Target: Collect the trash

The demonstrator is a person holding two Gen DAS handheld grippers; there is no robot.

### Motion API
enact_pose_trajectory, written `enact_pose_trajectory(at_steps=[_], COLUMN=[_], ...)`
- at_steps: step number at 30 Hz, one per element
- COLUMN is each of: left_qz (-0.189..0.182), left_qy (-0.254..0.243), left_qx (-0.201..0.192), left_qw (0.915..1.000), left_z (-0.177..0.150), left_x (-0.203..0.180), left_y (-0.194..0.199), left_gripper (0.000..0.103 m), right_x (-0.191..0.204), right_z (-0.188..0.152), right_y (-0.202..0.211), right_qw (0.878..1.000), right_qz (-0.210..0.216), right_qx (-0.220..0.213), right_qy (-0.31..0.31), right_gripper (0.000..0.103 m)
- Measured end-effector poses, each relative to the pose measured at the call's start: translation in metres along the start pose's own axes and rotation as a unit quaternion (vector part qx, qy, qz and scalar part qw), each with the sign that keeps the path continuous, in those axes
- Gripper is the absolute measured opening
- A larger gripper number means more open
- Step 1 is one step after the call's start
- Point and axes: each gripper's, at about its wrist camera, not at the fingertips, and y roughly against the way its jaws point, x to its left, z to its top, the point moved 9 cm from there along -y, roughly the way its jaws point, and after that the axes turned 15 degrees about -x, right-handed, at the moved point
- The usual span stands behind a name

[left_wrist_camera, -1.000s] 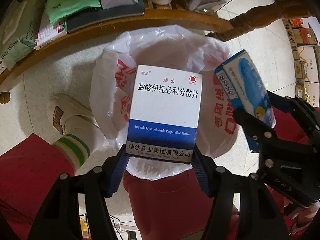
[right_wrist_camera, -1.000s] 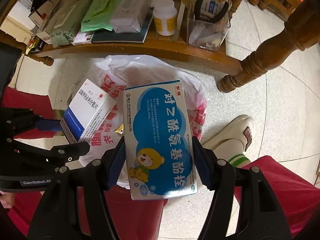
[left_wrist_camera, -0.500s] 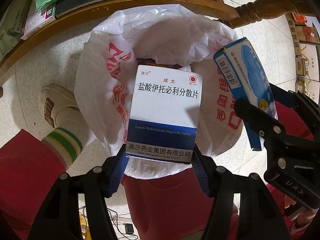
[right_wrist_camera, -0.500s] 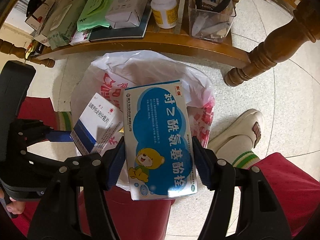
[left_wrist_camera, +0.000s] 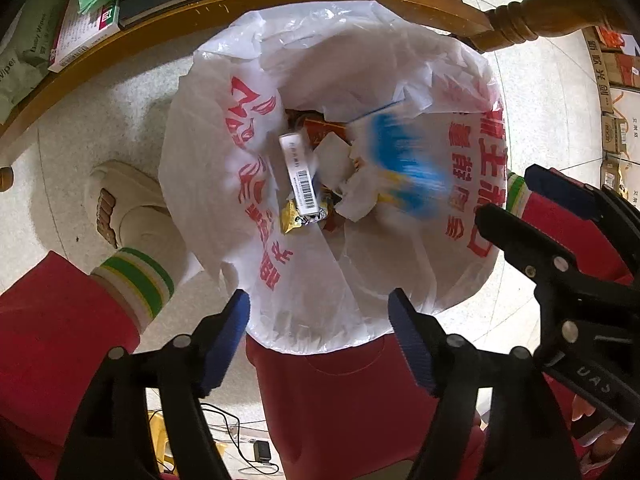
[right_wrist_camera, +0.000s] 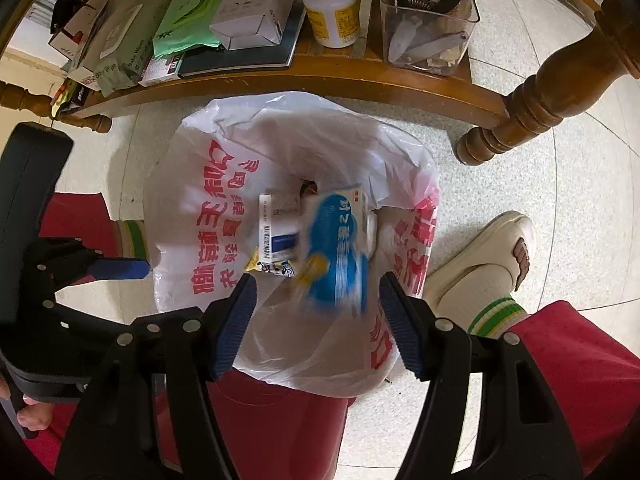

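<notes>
A red bin lined with a white plastic bag (left_wrist_camera: 280, 288) printed in red stands on the floor; it also shows in the right wrist view (right_wrist_camera: 192, 216). My left gripper (left_wrist_camera: 320, 332) is open and empty above the bin's near rim. The white and blue tablet box (left_wrist_camera: 300, 176) lies inside the bag among wrappers and paper. My right gripper (right_wrist_camera: 316, 312) is open. The blue bear-print box (right_wrist_camera: 336, 256) is blurred, falling into the bag; it shows as a blue smear in the left wrist view (left_wrist_camera: 404, 160).
A low wooden table (right_wrist_camera: 360, 76) behind the bin carries boxes, a wipes pack, a white bottle (right_wrist_camera: 332, 16) and a clear container (right_wrist_camera: 428, 28). Its turned leg (right_wrist_camera: 532, 104) stands right of the bin. My slippered feet (right_wrist_camera: 488, 260) flank the bin.
Both grippers opened over the bin. The white and blue box dropped into the bag and the blue bear box is falling in. Both grippers moved closer to the bin.
</notes>
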Motion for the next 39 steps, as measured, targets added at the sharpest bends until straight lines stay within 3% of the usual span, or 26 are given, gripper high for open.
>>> enact_pose_trajectory(at_steps=[4, 14, 17, 20, 23, 28, 32, 39], left_qz=[0.015, 0.044, 0.054, 0.056, 0.067, 0.107, 0.117, 0.137], left_qy=[-0.001, -0.006, -0.004, 0.017, 0.022, 0.016, 0.026, 0.032], left_qx=[-0.007, -0.042, -0.063, -0.091, -0.113, -0.169, -0.206, -0.286], left_qw=[0.9999, 0.9981, 0.9966, 0.9942, 0.991, 0.9797, 0.9711, 0.948], left_z=[0.002, 0.006, 0.006, 0.008, 0.008, 0.006, -0.001, -0.014], left_x=[0.003, 0.004, 0.003, 0.007, 0.008, 0.005, 0.0, -0.019], left_y=[0.002, 0.019, 0.03, 0.047, 0.061, 0.092, 0.116, 0.17], left_gripper=[0.077, 0.078, 0.078, 0.078, 0.079, 0.079, 0.079, 0.079], right_x=[-0.003, -0.007, -0.008, -0.007, 0.002, 0.012, 0.015, 0.019], right_z=[-0.001, -0.003, -0.004, -0.007, -0.006, -0.001, -0.002, -0.001], right_y=[0.0, 0.01, 0.018, 0.031, 0.048, 0.081, 0.109, 0.178], right_qw=[1.0, 1.0, 1.0, 0.999, 0.999, 0.995, 0.992, 0.973], right_qz=[-0.001, -0.008, -0.019, -0.034, -0.026, -0.031, -0.034, -0.074], right_qx=[0.003, -0.004, -0.01, -0.024, -0.045, -0.091, -0.124, -0.219], right_qy=[-0.007, -0.023, -0.021, -0.013, -0.009, -0.004, -0.012, 0.0], right_gripper=[0.063, 0.064, 0.064, 0.072, 0.072, 0.072, 0.072, 0.073])
